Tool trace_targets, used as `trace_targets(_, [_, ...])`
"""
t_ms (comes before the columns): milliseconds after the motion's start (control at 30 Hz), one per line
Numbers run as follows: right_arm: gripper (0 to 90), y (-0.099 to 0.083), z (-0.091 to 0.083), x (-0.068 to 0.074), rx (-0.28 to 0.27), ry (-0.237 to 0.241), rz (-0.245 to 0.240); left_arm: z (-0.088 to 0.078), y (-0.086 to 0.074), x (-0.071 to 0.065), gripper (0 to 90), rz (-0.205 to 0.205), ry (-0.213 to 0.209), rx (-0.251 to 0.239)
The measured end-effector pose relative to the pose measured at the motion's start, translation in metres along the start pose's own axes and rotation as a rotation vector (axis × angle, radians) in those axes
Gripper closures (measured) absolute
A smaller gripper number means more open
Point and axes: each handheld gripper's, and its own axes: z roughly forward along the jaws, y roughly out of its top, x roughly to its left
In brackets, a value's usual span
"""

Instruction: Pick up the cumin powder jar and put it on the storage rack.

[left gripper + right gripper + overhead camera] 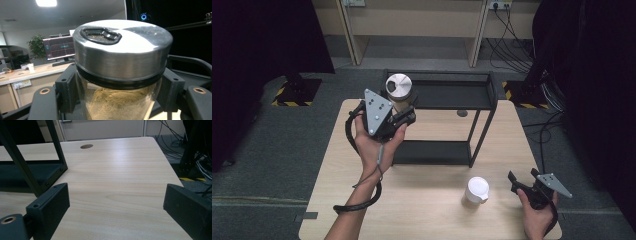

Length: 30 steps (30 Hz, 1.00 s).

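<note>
Your left gripper [408, 113] is clamped on a clear glass jar [399, 95] with a brushed metal lid [398, 85], and you hold it up in the air above the left part of the wooden table [427, 215]. In the left gripper view the two black pads [67, 90] press against the glass on either side, just below the lid's dark sealing ring. The jar [117, 102] stands upright between them and holds a tan powder [117, 106]. A dark recessed pull tab [101, 35] sits in the top of the lid [122, 52].

From above, the jar rises just beyond your left gripper's jaws, in front of the upper shelf of a black metal rack [452, 95] that stands on the table past that gripper. Your left hand [373, 137] wraps the gripper body from below, and its cable loops down along your forearm.

Your right gripper [515, 182] rests low at the near right corner of the table, with its jaws spread wide and nothing between them. In the right gripper view, bare tabletop [120, 187] lies between the pads [53, 202], and the rack's lower corner [37, 172] is ahead of it to the left. A white lidded cup [476, 190] stands on the table just left of your right gripper, apart from it.
</note>
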Motion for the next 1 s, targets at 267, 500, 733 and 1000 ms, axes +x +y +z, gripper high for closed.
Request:
trace_targets(267, [6.9, 0.000, 0.000, 0.000, 0.002, 0.000, -0.001, 0.014, 0.003, 0.002, 30.8, 0.006, 0.022, 0.030])
trace_targets(500, [6.9, 0.001, 0.000, 0.000, 0.004, 0.000, -0.003, 0.024, 0.000, 0.005, 30.8, -0.019, 0.034, 0.045])
trace_targets(733, [6.9, 0.001, 0.000, 0.001, 0.005, 0.000, -0.009, 0.030, 0.003, 0.008, 30.8, -0.031, 0.030, 0.060])
trace_targets(1000, [6.9, 0.001, 0.001, 0.001, 0.008, 0.002, -0.009, 0.042, -0.001, 0.013, 30.8, -0.086, 0.039, 0.063])
